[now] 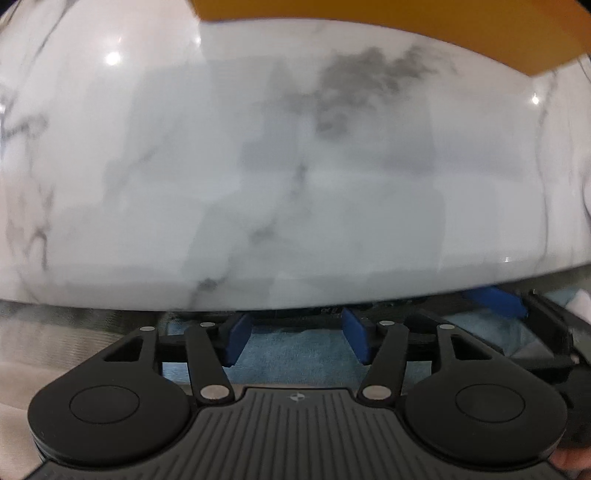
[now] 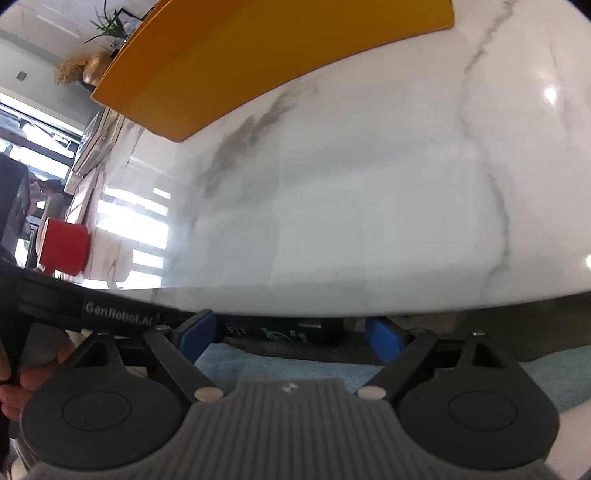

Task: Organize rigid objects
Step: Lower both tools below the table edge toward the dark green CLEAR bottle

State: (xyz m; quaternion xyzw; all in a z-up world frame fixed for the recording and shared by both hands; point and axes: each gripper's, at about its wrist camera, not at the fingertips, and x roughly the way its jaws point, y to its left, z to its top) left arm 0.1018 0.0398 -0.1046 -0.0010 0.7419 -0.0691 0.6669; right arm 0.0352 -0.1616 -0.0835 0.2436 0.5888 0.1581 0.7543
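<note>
My left gripper (image 1: 295, 339) sits at the near edge of the white marble table (image 1: 295, 166). It is open, and only light blue cloth (image 1: 295, 354) shows between its blue pads (image 1: 236, 339). My right gripper (image 2: 290, 336) is also open at the same table edge (image 2: 332, 221), with nothing between its pads (image 2: 384, 338). A dark object (image 2: 288, 332) with pale markings lies just beyond its fingertips, under the table rim; what it is I cannot tell. A red cup (image 2: 62, 247) stands on the table far to the left in the right wrist view.
An orange mat (image 2: 240, 55) lies across the far part of the table, and its edge (image 1: 406, 22) also shows in the left wrist view. The other gripper's black body (image 2: 110, 310) and a hand (image 2: 22, 376) are close on the left. A plant (image 2: 107, 22) stands behind.
</note>
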